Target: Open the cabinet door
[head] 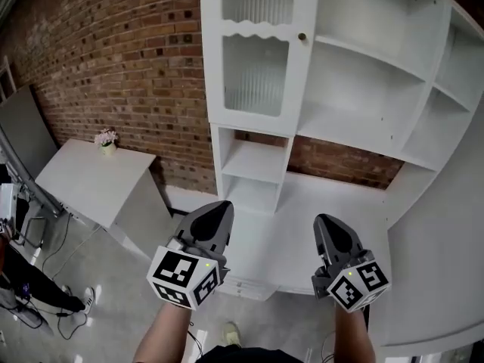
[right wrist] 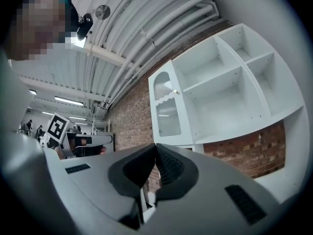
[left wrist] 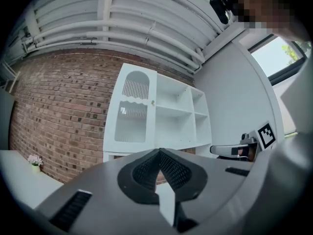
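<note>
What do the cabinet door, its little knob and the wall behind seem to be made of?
The cabinet door looks like white-painted wood or board, smooth and matte, with ribbed translucent panes, glass or plastic. The knob is small and brassy, likely metal. The wall is bare red-brown brick with pale mortar joints.

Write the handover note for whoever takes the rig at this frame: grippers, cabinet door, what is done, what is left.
Left gripper: jaws together, empty, well short of the cabinet.
Right gripper: jaws together, empty, level with the left one.
Cabinet door: ribbed glass, closed, left of the open shelves. Its small knob sits on its right edge, higher than both grippers.
Done: nothing, door untouched.
Left: reach the knob, grip it, pull the door open.
</note>
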Tool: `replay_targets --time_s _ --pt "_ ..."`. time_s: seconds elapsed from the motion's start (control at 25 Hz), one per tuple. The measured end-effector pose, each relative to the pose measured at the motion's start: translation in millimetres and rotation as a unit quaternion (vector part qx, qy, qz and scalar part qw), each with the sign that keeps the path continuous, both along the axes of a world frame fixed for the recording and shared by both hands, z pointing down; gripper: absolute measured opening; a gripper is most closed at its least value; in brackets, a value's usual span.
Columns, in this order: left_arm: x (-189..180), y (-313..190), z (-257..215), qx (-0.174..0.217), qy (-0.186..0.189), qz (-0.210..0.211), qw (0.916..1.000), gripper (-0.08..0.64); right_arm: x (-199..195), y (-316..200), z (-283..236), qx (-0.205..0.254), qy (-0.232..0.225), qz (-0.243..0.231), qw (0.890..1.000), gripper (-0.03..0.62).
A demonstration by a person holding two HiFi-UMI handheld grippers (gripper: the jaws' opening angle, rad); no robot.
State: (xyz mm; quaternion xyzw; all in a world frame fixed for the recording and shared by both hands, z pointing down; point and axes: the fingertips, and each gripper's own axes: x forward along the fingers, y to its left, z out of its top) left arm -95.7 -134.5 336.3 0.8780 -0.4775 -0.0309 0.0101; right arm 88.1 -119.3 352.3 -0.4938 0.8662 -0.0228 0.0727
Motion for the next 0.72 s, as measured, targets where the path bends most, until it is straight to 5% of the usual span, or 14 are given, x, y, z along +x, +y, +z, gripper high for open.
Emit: replay_targets --time_s 0.4,0.72 --pt "34 -80 -44 0.065 -0.064 0.05 0.9947 0.003 2 -64 -3 -0.012 0.005 0.036 0.999 0.003" --pt "73 -137 -100 0.128 -0.121 0.015 0.9843 0.003 24 -123 -18 0.009 -0.019 0.01 1.0 0.003"
